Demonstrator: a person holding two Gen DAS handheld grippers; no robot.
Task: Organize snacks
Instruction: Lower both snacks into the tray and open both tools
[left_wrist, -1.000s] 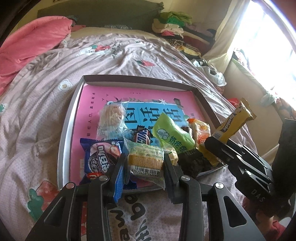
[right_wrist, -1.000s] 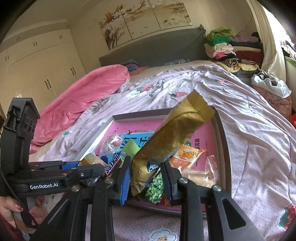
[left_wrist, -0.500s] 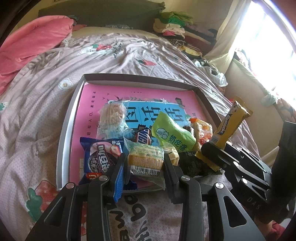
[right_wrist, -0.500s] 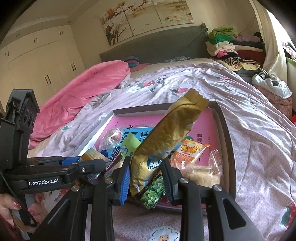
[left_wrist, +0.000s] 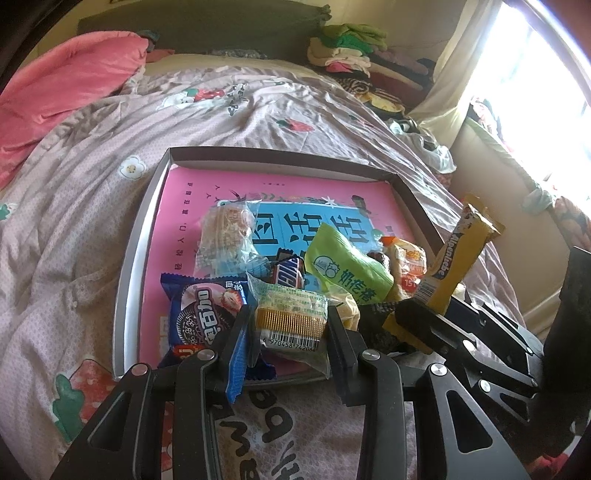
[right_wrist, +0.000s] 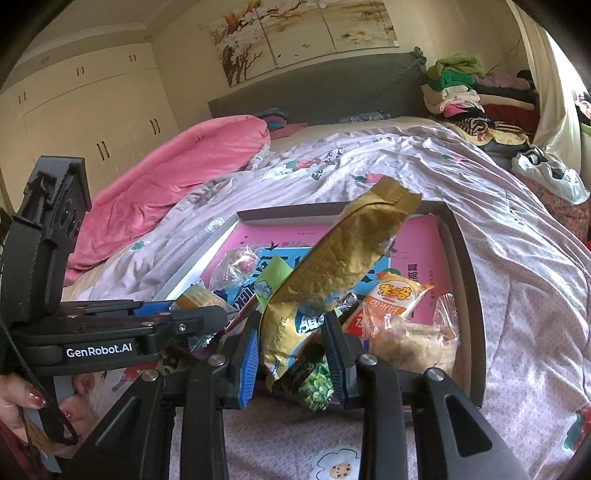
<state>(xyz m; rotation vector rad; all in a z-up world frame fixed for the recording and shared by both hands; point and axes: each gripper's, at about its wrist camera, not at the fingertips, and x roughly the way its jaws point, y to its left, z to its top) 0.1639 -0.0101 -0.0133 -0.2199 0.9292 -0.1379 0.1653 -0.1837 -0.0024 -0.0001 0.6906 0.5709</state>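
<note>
A shallow box (left_wrist: 140, 236) with a pink bottom lies on the bed and holds several snacks at its near end. My left gripper (left_wrist: 288, 332) is shut on a clear-wrapped wafer pack (left_wrist: 290, 314) at the box's near edge, next to a blue Oreo pack (left_wrist: 201, 314). My right gripper (right_wrist: 291, 350) is shut on the lower end of a gold Alpenliebe bar (right_wrist: 340, 269), tilted up over the box; the bar also shows in the left wrist view (left_wrist: 458, 258). A green pack (left_wrist: 347, 269) and an orange pack (right_wrist: 391, 299) lie between.
The bed has a lilac printed duvet (left_wrist: 74, 221) all around the box. A pink quilt (right_wrist: 177, 173) lies at the far left. Folded clothes (right_wrist: 465, 92) are piled at the headboard. A window and curtain (left_wrist: 517, 92) are to the right.
My right gripper with the gold bar has lowered and shifted a little towards the box. The left gripper keeps its hold on the wafer pack in the same place.
</note>
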